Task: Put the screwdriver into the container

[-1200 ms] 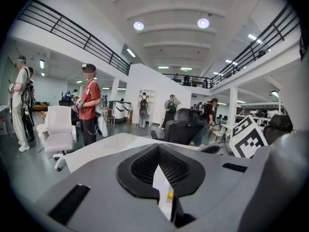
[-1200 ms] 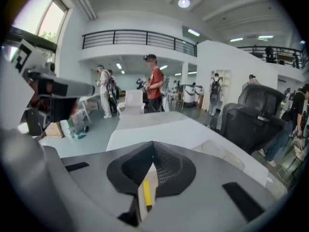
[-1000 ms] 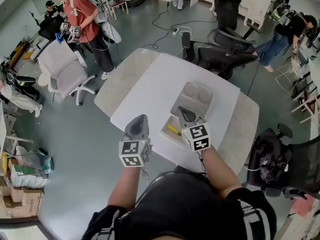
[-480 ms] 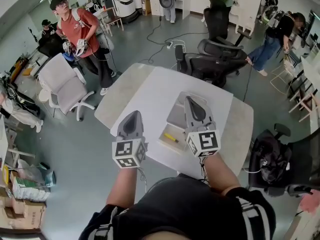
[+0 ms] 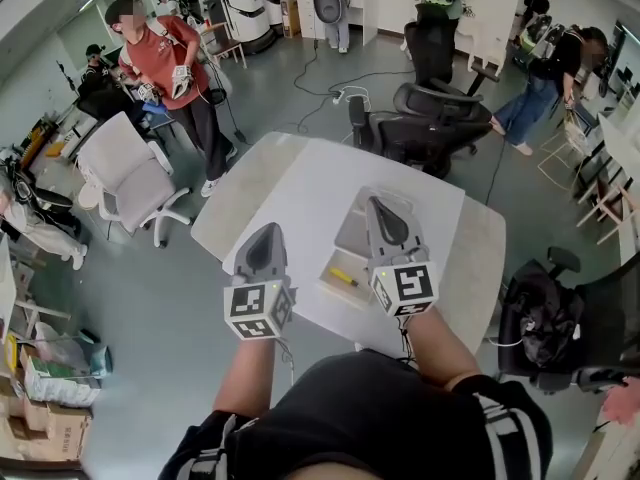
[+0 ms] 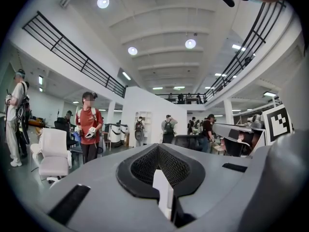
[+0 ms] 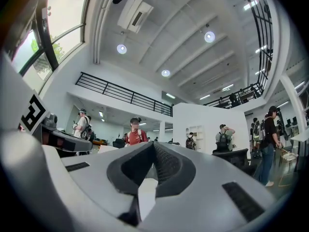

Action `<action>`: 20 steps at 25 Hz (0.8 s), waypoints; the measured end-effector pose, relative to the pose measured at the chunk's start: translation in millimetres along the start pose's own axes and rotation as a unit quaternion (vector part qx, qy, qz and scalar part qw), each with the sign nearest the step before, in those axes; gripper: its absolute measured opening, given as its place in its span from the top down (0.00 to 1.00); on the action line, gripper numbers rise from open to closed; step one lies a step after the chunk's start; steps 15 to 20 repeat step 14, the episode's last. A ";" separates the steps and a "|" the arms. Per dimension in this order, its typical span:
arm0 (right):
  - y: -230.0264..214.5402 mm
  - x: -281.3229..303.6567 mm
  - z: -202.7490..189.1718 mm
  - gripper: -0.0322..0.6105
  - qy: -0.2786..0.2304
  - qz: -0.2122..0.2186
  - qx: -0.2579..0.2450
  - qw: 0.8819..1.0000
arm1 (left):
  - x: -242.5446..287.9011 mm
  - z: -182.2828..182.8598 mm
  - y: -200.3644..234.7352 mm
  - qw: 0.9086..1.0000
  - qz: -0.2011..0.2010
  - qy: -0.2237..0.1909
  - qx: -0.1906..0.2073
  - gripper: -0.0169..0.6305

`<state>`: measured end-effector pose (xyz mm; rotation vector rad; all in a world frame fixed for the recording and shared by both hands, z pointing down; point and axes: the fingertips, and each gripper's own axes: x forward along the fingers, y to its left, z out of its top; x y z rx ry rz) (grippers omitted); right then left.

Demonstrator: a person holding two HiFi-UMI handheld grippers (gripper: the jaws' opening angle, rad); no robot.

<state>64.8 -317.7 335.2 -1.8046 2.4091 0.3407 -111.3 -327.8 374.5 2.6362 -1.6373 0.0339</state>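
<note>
Screwdriver: small, with a yellow handle. It lies inside the near compartment of the grey container, which stands on the white bench toward its right side. The tool sits slantwise on the compartment floor. It is too small in the head view to separate shaft from handle with confidence.

Left claw: closed, nothing between the jaws. It is held above the near left part of the bench, apart from the container. The left gripper view looks out across the hall, not at the work.

Right claw: closed and empty. It is held above the container and covers part of the far section in the head view. The right gripper view shows ceiling and gallery only.

Status, as judged: the tool already rests in the container, so placement appears complete.

Handling, as judged:
- Light and rigid; it will not flex under jaw pressure.
- The round handle is likely to roll or slip if pinched near an end.
- If regrasping is required, take hold across the middle of the yellow handle, jaws square to its long axis.
- The compartment walls stand close to the tool; approach from above.
</note>
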 end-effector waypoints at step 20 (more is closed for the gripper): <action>23.7 -11.8 -4.1 0.93 0.016 0.023 -0.005 1.000 | -15.8 1.1 -1.4 1.000 -0.004 -0.015 -0.010 0.96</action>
